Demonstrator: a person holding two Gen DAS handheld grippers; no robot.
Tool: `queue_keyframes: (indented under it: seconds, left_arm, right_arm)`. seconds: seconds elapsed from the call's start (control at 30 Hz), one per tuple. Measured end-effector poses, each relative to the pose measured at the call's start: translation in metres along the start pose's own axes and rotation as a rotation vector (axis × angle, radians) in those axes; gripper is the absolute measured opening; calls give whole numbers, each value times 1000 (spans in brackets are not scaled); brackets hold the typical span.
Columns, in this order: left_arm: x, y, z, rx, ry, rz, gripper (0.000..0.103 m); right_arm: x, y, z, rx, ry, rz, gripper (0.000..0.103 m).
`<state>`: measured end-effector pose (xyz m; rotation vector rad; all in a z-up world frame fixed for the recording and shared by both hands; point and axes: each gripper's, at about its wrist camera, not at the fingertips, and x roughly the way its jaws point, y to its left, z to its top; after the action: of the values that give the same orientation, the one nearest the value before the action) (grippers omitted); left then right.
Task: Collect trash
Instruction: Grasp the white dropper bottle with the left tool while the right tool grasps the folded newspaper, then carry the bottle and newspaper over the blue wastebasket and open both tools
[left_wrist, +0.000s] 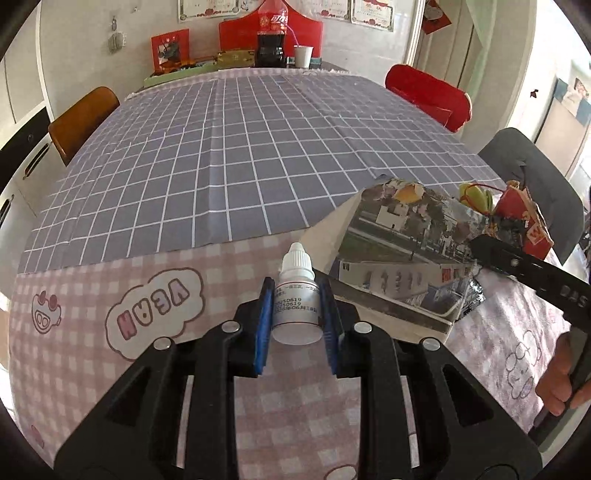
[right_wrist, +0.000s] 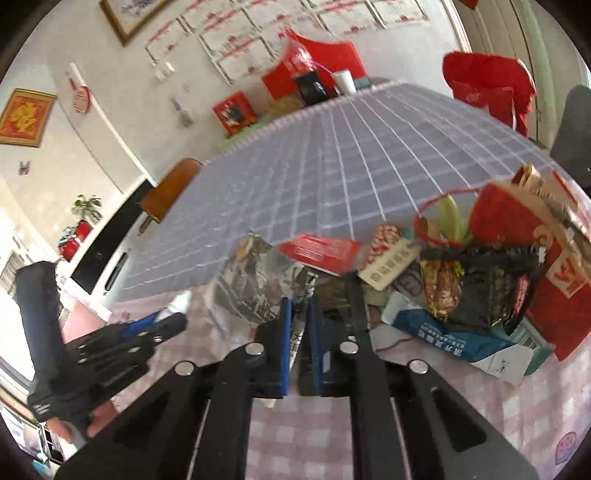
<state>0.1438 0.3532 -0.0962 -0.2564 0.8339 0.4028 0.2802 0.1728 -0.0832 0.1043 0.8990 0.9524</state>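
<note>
Bottle sits upright, clamped in my left gripper; right gripper, just beside, pinches the printed paper edge.

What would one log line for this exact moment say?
left gripper: shut on small white dropper bottle | right gripper: shut on crumpled printed paper sheet | trash pile: on pink checked tablecloth

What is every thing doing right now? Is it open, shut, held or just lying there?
Small white plastic dropper bottle: capped, clamped in left tongs.
Printed paper sheet: crumpled, its edge pinched by right tongs.
Black foil snack wrapper: torn open, lying in the pile.
Cola bottle: upright, capped.
White paper cup: upright.
</note>
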Motion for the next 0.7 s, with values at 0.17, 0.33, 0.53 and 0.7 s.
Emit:
queue_keyframes:
  seconds: [0.17,0.33,0.53,0.7]
  left_arm:
    - [-8,-1,-1,-9,-22,-19,24]
    - [-21,-15,-2,-2,-53,-71,24]
    - [-42,-52,6,45,-96,-119,24]
    - [-61,-93,12,100,-138,-190,24]
  right_arm:
    - [-26,19,-1,-46,-83,-15,7]
    - [-69,20,-2,-67,-177,-63,6]
    - [-123,5,-4,-49,-280,-131,5]
    - [-173,-14,-12,-23,-369,-209,3]
